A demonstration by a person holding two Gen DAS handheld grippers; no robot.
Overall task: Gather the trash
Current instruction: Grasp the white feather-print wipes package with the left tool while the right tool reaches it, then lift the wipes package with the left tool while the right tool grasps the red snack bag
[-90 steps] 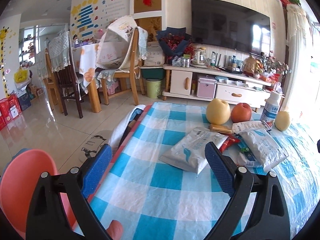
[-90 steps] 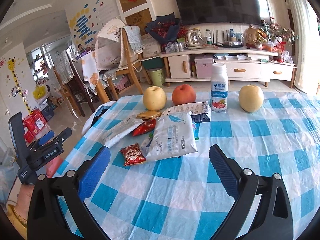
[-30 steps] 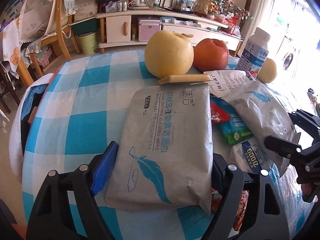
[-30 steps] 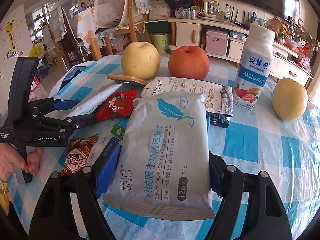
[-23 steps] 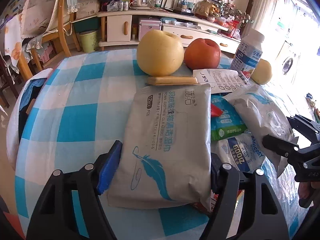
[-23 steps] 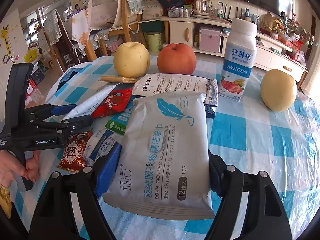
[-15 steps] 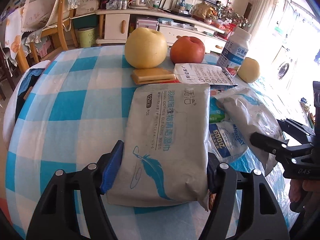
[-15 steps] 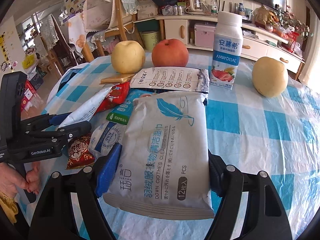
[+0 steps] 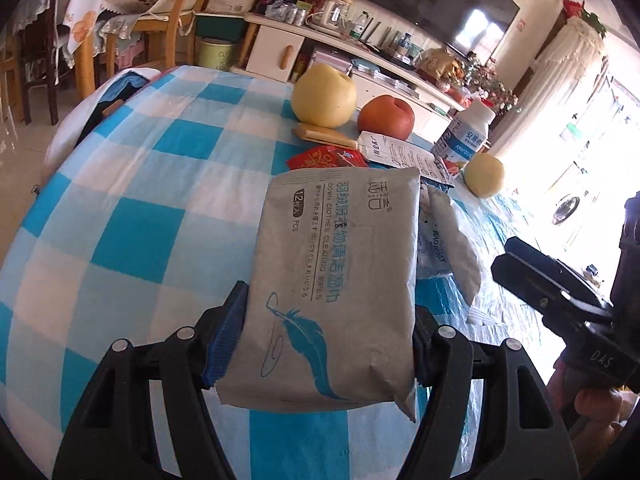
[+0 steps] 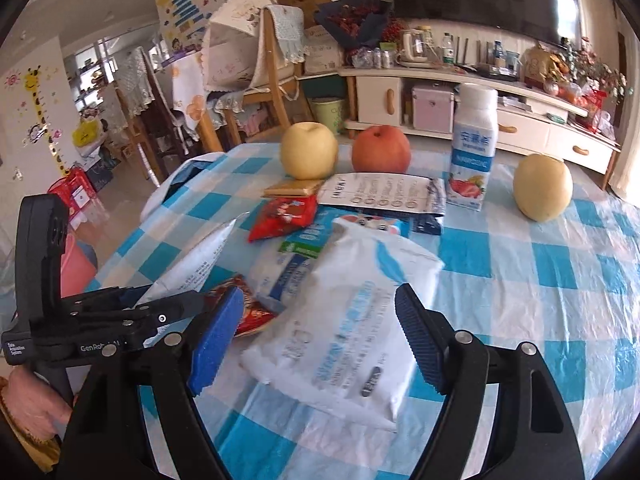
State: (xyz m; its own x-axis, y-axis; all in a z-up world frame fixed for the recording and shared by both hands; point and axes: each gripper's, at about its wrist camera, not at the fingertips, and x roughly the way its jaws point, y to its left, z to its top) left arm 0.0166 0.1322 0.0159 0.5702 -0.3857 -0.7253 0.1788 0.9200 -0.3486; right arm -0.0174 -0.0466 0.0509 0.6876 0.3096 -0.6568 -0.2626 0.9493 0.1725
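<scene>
My left gripper is shut on a grey wet-wipes pack with a blue feather print and holds it just above the checked tablecloth. In the right wrist view that gripper shows at the left with the pack edge-on. My right gripper is open, its jaws on either side of a second white wipes pack that lies tilted on other wrappers. A red snack wrapper, a green-blue packet and a printed sachet lie behind it.
Two yellow pears, a red apple and a yogurt bottle stand at the table's far side. A cracker lies by the pear. Chairs and a TV cabinet stand beyond.
My left gripper has lifted its wipes pack and swung left. My right gripper has opened and let go of its pack, which now lies tilted on the wrappers.
</scene>
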